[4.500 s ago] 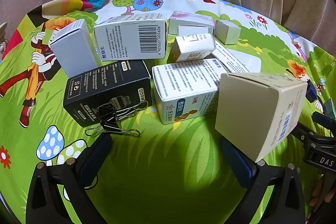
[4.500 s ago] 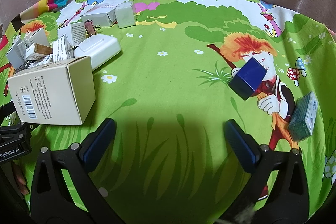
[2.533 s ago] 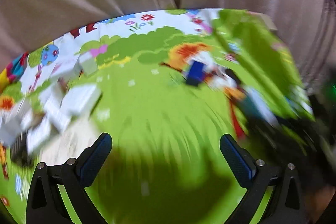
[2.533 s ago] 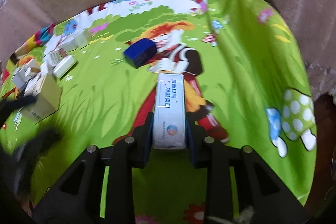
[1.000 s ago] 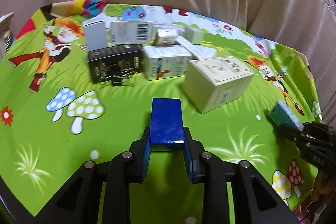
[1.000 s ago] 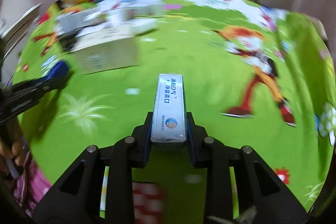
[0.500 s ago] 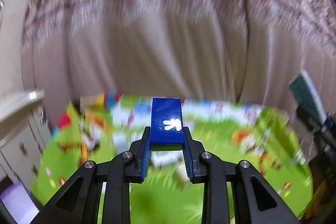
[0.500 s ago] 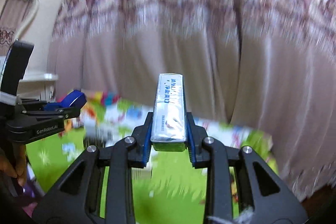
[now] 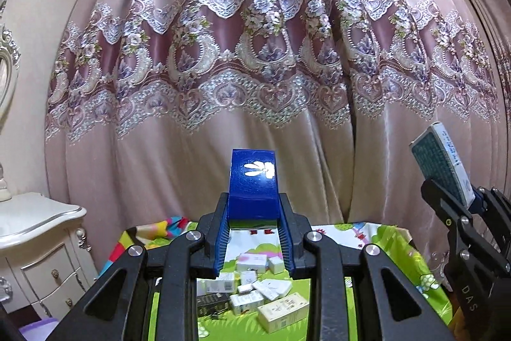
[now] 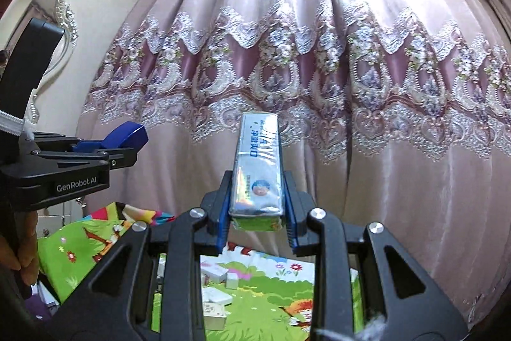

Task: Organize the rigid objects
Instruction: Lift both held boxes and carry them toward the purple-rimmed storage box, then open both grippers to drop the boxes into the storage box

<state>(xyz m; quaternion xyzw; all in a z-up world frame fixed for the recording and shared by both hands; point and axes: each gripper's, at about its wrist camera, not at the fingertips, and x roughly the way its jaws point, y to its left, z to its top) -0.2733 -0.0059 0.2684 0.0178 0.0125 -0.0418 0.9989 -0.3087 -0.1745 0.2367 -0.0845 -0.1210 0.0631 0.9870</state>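
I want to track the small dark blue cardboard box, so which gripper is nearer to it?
Left. The left gripper is clamped on the dark blue box; the right gripper, off to its side, grips a silver-white box.

Two wrist views, both raised and facing the curtain [image 9: 255,53]

Each looks level along its own fingers, the patterned cloth [image 9: 367,245] low in frame; both share curtain and boxes [image 10: 217,274], and each catches the other hand-held gripper at its edge.

Tabletop [image 9: 412,248] under bright cartoon-meadow cloth [image 9: 377,293] | cluster of small white cartons [image 9: 255,283] lies mid-surface | beige box [image 9: 282,310] at the cluster's near edge
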